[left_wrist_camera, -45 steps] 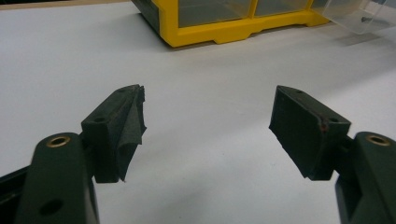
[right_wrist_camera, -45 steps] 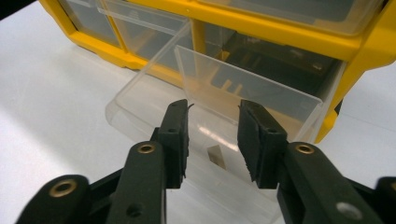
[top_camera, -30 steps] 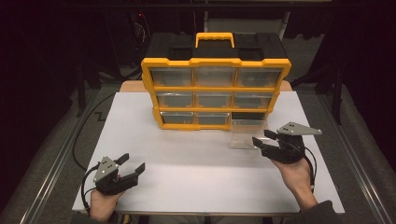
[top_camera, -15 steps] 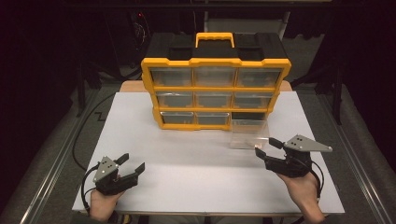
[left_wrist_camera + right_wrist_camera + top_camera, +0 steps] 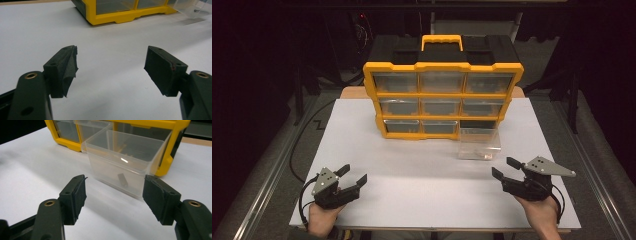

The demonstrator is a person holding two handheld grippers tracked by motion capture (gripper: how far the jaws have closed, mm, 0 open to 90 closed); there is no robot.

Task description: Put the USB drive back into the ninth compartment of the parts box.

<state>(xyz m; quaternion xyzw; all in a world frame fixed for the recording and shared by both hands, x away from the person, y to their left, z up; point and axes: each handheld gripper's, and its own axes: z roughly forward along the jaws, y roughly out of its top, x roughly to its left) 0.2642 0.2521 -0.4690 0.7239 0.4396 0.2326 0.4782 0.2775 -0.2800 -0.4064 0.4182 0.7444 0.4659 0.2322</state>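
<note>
Nearest, two hand-held grippers rest low over the white bench [image 5: 422,175]. The left gripper [image 5: 353,176] has its fingers apart and empty. The right gripper [image 5: 503,169] has just been opening, nothing between its fingers. Just beyond it stands one clear drawer [image 5: 479,143] holding one small part [image 5: 122,180], before the empty slot of one yellow nine-slot organizer [image 5: 442,95]. A careless nudge could likely tip the light drawer.

I can read no text, label, brand or number anywhere: not on the yellow organizer [image 5: 442,100] ahead of my grippers, nor on the clear drawer [image 5: 122,167] just beyond my right one (its faces are bare plastic).
</note>
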